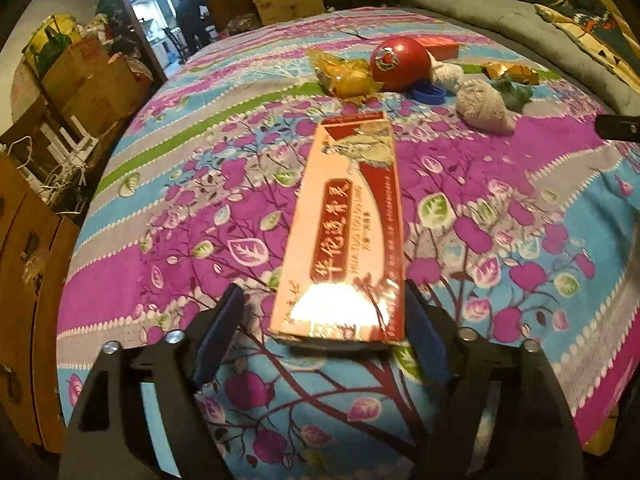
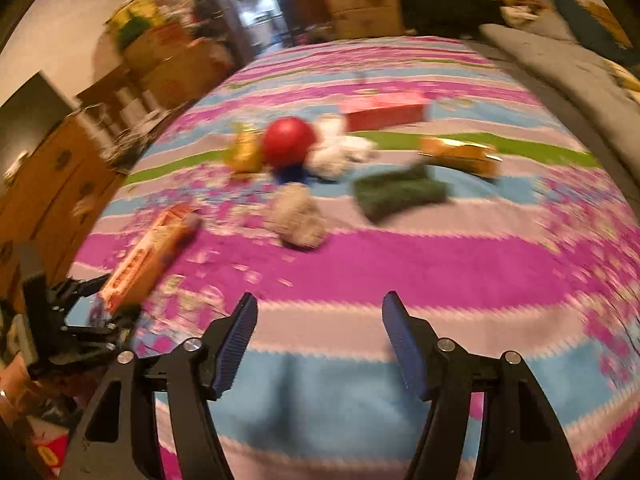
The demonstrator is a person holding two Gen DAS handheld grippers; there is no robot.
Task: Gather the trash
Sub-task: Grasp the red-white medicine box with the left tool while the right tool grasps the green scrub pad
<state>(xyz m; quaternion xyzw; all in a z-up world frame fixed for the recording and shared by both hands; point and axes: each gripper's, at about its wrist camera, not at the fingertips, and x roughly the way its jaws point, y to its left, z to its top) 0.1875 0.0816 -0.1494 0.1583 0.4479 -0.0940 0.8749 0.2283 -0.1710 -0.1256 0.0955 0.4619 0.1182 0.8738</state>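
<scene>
Nearest, the left gripper (image 1: 324, 312) has its jaws spread with the near end of the long pink carton (image 1: 348, 236) lying between them on the floral bedspread (image 1: 160, 272); its right side sits against 1 blue pad, the other pad is clear, so I judge it not gripped. The right gripper (image 2: 316, 340) is parted over bare cloth, empty. Farther off, uncollected: a grey wad (image 2: 298, 220), green cloth (image 2: 400, 192), red ball (image 2: 289, 142), yellow wrapper (image 2: 244, 152), white tissue (image 2: 340, 148), gold packet (image 2: 460, 156) and red box (image 2: 384, 114). Nearly everything remains.

Floral bedspread (image 1: 240, 152), stacked cardboard boxes (image 1: 92, 84), lit doorway (image 1: 168, 20)
</scene>
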